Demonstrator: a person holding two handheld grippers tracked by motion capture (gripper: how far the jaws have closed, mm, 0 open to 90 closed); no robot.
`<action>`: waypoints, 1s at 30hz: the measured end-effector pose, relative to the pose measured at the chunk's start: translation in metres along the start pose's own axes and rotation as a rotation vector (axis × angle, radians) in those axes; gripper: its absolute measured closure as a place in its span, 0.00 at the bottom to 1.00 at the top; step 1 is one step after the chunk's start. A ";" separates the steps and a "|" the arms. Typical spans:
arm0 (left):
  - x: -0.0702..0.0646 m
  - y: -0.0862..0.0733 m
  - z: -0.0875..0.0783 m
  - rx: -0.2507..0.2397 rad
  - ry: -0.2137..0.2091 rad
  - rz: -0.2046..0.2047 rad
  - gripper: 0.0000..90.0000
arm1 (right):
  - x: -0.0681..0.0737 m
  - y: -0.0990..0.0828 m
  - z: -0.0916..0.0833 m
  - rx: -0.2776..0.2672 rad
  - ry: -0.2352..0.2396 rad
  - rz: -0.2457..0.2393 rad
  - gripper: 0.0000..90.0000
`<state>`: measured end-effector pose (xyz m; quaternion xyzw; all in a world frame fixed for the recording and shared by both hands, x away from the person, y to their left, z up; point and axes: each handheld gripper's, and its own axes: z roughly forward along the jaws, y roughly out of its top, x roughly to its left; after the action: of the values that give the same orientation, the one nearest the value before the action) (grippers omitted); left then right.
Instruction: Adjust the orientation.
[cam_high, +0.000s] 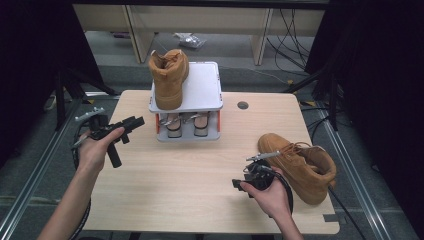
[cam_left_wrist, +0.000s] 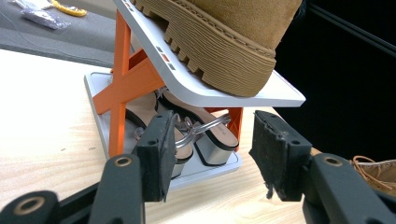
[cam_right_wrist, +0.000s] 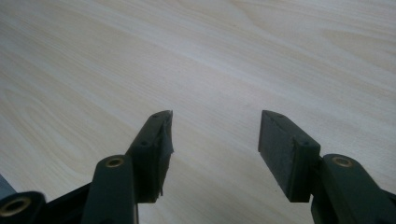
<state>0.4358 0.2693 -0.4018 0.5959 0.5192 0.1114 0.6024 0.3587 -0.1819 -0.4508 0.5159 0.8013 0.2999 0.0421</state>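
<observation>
Standing at the counter, I see both tools empty, with the job looking like shelving a pair of tan boots. One boot on the rack already stands on the top shelf of the small two-tier shoe rack at about twelve o'clock. The loose boot lies at roughly four o'clock, just beside the right tool, which points away from it toward nine o'clock.

The left tool hovers at about ten o'clock, aimed at the rack, jaws spread wide with nothing between them. The right tool's jaws are likewise wide and empty.

What could go wrong, as I judge it: the loose boot sits close to the counter's right edge, so a clumsy nudge while turning the right tool round could push it off. A grip on the soft collar alone could let the heavy sole swing and knock the boot already on the shelf.

From the left tool view I can see the ridged sole overhanging the tilted shelf and the silver-heeled sandals on the lower tier, detail the high view barely gives. The right tool view offers bare wood grain, while the high view gives the loose boot's place.
</observation>
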 end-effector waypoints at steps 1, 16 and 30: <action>0.000 -0.001 0.000 0.004 0.002 0.008 0.55 | 0.001 0.000 -0.002 0.006 0.005 0.025 0.50; 0.007 -0.025 -0.009 -0.003 0.032 0.018 0.57 | -0.012 0.005 -0.020 -0.041 -0.044 0.047 0.51; 0.012 -0.044 -0.017 0.001 0.061 0.022 0.57 | -0.027 0.016 -0.048 -0.076 -0.082 0.047 0.52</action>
<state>0.4065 0.2770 -0.4401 0.5982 0.5308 0.1359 0.5847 0.3659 -0.2210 -0.4102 0.5443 0.7748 0.3095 0.0873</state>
